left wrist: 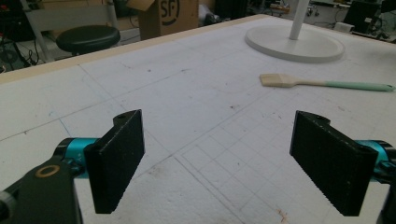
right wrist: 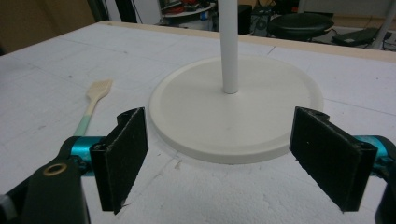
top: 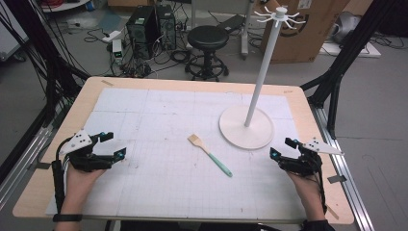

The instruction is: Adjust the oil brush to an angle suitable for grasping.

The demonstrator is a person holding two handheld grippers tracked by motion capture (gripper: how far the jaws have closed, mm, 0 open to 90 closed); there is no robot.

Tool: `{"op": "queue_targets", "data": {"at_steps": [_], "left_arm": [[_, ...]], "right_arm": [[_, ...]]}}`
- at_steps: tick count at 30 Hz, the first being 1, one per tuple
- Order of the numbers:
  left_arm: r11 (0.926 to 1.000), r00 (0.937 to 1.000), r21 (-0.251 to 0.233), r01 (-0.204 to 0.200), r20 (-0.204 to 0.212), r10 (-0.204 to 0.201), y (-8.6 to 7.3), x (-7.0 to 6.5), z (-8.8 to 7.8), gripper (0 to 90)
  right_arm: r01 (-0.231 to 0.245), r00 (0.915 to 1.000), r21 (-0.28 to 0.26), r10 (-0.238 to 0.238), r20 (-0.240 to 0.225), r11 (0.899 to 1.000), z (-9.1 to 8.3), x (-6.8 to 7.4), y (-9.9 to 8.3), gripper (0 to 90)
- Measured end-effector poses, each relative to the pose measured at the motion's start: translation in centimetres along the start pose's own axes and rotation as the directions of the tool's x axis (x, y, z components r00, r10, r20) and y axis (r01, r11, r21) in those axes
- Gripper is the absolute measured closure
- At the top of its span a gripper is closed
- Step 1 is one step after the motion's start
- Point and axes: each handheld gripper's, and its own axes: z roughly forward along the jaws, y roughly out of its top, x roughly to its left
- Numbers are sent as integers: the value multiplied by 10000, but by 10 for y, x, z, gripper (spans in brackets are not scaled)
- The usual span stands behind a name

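A small brush (top: 209,154) with pale bristles and a mint-green handle lies flat near the middle of the white gridded mat; it also shows as the brush (left wrist: 322,83) and the brush (right wrist: 93,105). A white stand (top: 246,127) with a round base, a tall pole and hooks on top is behind it to the right. My left gripper (top: 114,145) rests at the mat's left side, jaws wide open and empty, as the left gripper (left wrist: 224,163) view confirms. My right gripper (top: 283,147) sits at the right, open and empty, facing the stand's base (right wrist: 238,112).
The wooden table (top: 86,94) carries the white mat (top: 159,120). Beyond its far edge stand a black stool (top: 208,43), computer towers (top: 149,26) with cables, and a cardboard box (top: 308,33). Black frame legs (top: 337,82) flank the table.
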Motion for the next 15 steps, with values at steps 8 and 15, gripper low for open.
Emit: {"op": "queue_targets", "data": {"at_steps": [8,15], "left_arm": [[10000,10000,-19,86,-3,-86,-1,2,1,185],[9996,9998,-234,170,-82,-172,0,4,2,185]], "right_arm": [[3,10000,-12,-3,-20,10000,1,-1,0,186],[36,9999,-100,-37,-93,9999,1,-1,4,187]]}}
